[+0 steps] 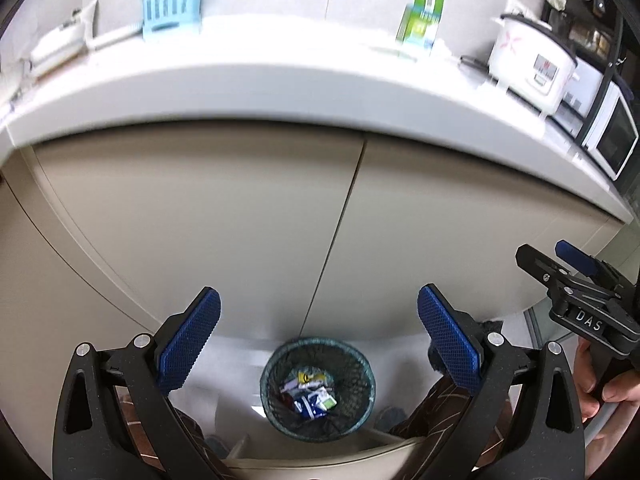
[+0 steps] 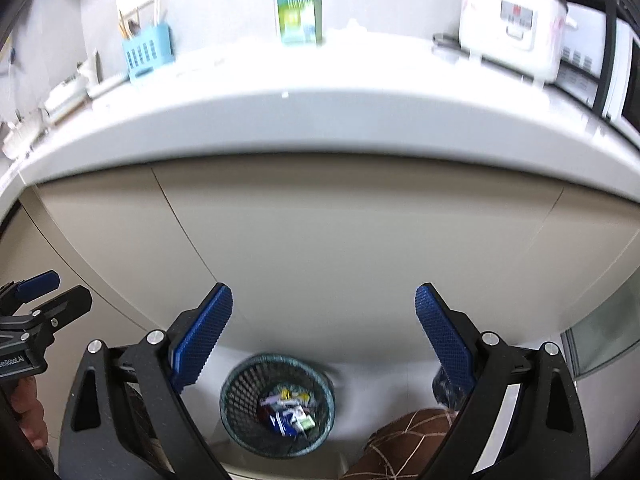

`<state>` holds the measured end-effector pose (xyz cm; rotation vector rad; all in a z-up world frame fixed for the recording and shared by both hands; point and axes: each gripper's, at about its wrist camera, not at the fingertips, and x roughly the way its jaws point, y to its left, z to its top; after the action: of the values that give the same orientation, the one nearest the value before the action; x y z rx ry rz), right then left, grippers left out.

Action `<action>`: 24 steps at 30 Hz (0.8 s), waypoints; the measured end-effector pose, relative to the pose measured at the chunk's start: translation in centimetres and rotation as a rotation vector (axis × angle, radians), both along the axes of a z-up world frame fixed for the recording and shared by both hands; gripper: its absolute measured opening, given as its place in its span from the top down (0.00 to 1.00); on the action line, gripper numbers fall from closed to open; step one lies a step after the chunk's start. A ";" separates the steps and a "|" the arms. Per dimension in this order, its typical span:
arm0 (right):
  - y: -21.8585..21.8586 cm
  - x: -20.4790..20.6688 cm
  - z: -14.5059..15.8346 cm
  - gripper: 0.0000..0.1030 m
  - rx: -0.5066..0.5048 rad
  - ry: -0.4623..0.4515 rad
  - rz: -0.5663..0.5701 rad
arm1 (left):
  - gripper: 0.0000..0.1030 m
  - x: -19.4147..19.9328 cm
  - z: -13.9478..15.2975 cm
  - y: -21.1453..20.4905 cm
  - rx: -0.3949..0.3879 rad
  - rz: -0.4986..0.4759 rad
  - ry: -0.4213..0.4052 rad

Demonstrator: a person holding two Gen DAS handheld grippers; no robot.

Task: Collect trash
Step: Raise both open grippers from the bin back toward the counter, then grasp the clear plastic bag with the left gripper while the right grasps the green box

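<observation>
1. Nearest my lenses: the left tool (image 1: 319, 336) and the right tool (image 2: 324, 332) each have their blue-padded fingers spread wide with nothing between them. Each tool also shows at the side of the other's view.
2. Both tools hang in front of the beige cabinet doors (image 1: 240, 216), below the front edge of the worktop (image 1: 256, 92), and look down at the floor.
3. A dark mesh wastebasket (image 1: 272, 364) stands on the pale floor at the foot of the cabinet. Trash (image 1: 310, 394) lies in its bottom: crumpled wrappers in white, blue, yellow and green.
4. At the back edge of the worktop I note a light blue utensil caddy (image 1: 172, 8) toward the left end, a green and white carton (image 1: 422, 14) near the middle, and a white rice cooker (image 1: 532, 64) toward the right end, with a white microwave (image 1: 612, 140) beyond it.
5. The frames are blurred; I cannot read any labels.
</observation>
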<state>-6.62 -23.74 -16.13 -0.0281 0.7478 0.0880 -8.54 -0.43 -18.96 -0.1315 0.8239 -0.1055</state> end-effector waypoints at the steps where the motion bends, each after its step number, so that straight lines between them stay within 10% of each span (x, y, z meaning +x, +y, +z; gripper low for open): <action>1: 0.0 -0.1 0.9 0.14 0.001 -0.016 0.001 | 0.06 0.0 0.8 -0.1 0.005 0.002 -0.010; 24: 1.3 5.6 15.3 0.14 0.039 -0.160 0.021 | 0.06 4.4 14.7 -1.1 0.064 0.044 -0.143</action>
<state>-1.00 -22.47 -0.82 -0.0058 0.5859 0.1189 -4.13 -1.53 -4.24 -0.0807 0.6806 -0.0469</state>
